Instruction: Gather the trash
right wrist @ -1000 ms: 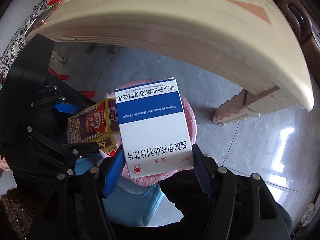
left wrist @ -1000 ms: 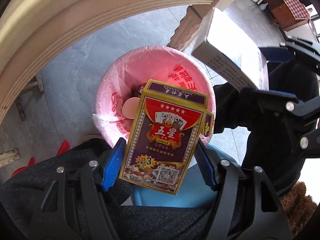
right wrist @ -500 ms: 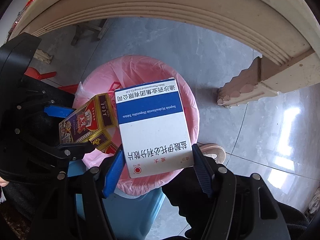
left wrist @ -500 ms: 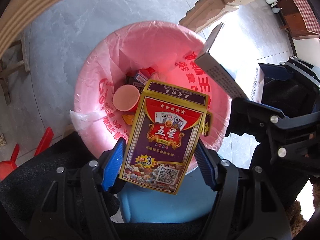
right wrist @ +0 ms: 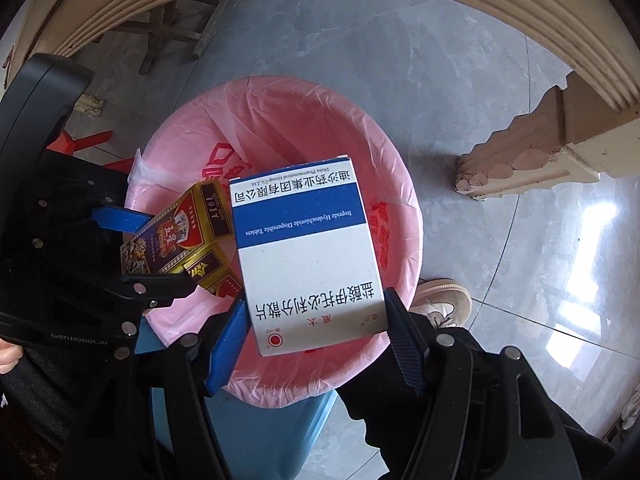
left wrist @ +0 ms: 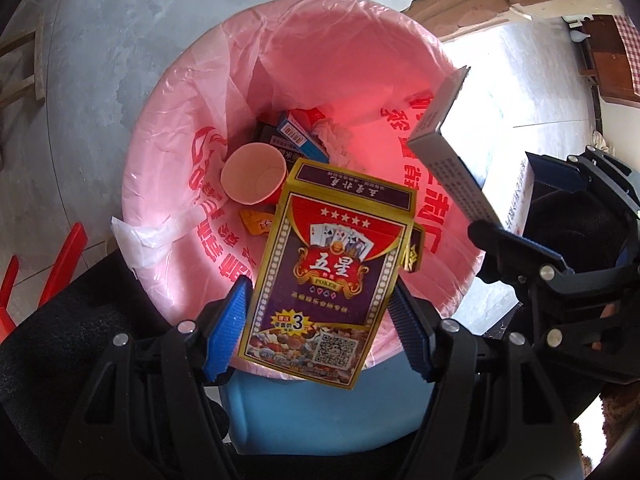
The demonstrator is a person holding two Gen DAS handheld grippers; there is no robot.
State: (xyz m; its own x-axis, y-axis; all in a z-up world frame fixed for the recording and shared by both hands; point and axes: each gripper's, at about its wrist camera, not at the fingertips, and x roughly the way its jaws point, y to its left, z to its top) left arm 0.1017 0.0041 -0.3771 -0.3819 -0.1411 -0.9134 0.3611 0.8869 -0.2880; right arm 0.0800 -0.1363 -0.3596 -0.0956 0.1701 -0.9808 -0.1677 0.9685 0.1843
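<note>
Grey marbled tile floor (right wrist: 460,92) seen below. Blue bin (left wrist: 320,416) with pink liner (right wrist: 320,120) stood on it. Carved table foot (right wrist: 520,168) rested on floor right of bin; shoe (right wrist: 444,300) planted just beside bin; red plastic object (left wrist: 60,264) at left.

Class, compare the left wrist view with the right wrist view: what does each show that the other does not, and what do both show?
Only the left wrist view shows the bin's contents: a paper cup and small packets. Only the right wrist view shows a shoe on the floor and the medicine box's printed face. Both show the pink-lined bin, the playing-card box in the left gripper and the medicine box in the right gripper.
</note>
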